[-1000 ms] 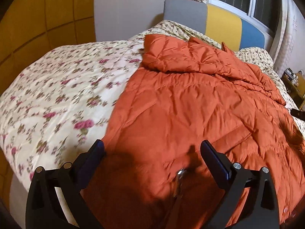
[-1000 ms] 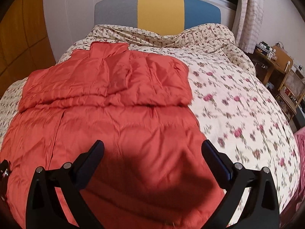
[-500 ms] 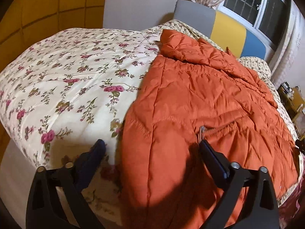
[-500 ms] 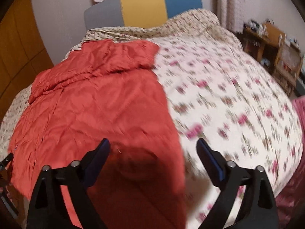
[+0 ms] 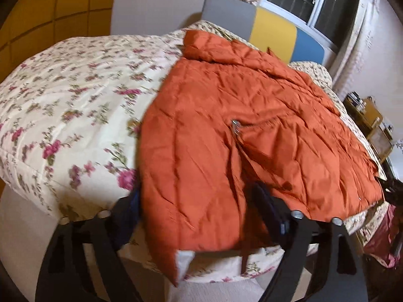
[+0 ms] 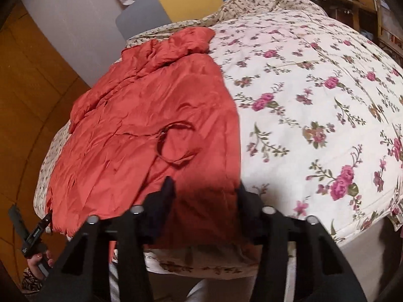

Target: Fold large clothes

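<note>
A large orange quilted jacket (image 5: 239, 115) lies spread on a bed with a floral quilt (image 5: 70, 105); it also shows in the right wrist view (image 6: 151, 115). Its hem hangs over the bed's near edge. My left gripper (image 5: 199, 206) is open, its fingers either side of the jacket's near left hem corner. My right gripper (image 6: 205, 201) is open, its fingers either side of the jacket's near right hem corner. A pocket zipper pull (image 5: 235, 125) and a drawcord loop (image 6: 173, 143) show on the jacket.
A grey, yellow and blue headboard (image 5: 274, 35) stands at the far end under a window. Wooden shelves (image 5: 370, 120) with small items stand to the right of the bed. A yellow panelled wall (image 6: 32, 95) is to the left. The other gripper (image 6: 32, 236) shows at lower left.
Both grippers have dropped from above the jacket to the bed's near edge and spread apart to the two hem corners. Their jaws have narrowed around the hem.
</note>
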`<state>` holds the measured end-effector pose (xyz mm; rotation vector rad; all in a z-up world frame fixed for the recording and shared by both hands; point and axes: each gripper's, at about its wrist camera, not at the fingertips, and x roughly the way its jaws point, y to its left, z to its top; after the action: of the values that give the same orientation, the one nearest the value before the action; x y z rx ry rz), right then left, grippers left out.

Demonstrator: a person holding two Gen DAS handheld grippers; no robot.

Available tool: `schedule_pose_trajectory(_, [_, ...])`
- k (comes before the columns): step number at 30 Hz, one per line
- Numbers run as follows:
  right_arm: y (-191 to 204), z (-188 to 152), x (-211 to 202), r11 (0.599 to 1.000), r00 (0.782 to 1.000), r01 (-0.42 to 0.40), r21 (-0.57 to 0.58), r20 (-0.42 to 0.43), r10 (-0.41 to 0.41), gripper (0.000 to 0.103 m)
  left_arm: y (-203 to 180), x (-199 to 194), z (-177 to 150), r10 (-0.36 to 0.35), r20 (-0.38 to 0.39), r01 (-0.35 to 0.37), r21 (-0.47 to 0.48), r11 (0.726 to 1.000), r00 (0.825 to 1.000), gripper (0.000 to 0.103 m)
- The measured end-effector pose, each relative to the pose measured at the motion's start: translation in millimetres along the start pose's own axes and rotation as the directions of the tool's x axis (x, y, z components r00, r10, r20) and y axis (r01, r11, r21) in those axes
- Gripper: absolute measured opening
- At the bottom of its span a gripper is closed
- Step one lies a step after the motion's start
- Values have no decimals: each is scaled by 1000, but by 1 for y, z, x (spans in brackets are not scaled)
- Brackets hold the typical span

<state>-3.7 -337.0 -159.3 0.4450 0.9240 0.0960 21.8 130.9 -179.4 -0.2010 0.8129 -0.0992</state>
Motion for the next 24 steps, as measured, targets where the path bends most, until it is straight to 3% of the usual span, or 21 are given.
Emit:
schedule_pose_trajectory(2, [5,1,-2,1000,1000,-12,-21,6,12,28,-5,-1,-1,3,-9,-2,16,1000,1000,70])
schedule_pose_trajectory(3, [6,2,-3,999,1000,-13,-31,8,14,22,-7,-1,-1,-3,-15,3,20,1000,1000,49])
schedule_pose_trajectory(4, [8,2,-6,999,1000,-15,-49,13,15,19,-8,-3,-1,-17,-22,18,15,1000,1000,38])
schedule_pose_trajectory(7, [7,3,-16,998,999,-46,-44,23,47,14,-10,-13,3,-47,-8,47,5,999,999,22])
schedule_pose_trajectory(13, [7,2,-46,990,989,-140,-34,47,142,13,-18,-53,8,-96,83,94,30,995,992,17])
schedule_pose_trajectory(19, [19,3,-79,975,971,-212,-66,94,218,12,-28,-104,9,-158,177,150,58,987,972,17])
schedule_pose_trajectory(24, [20,29,-81,965,954,-261,-15,148,261,11,-25,-107,33,-187,217,187,21,982,958,17])
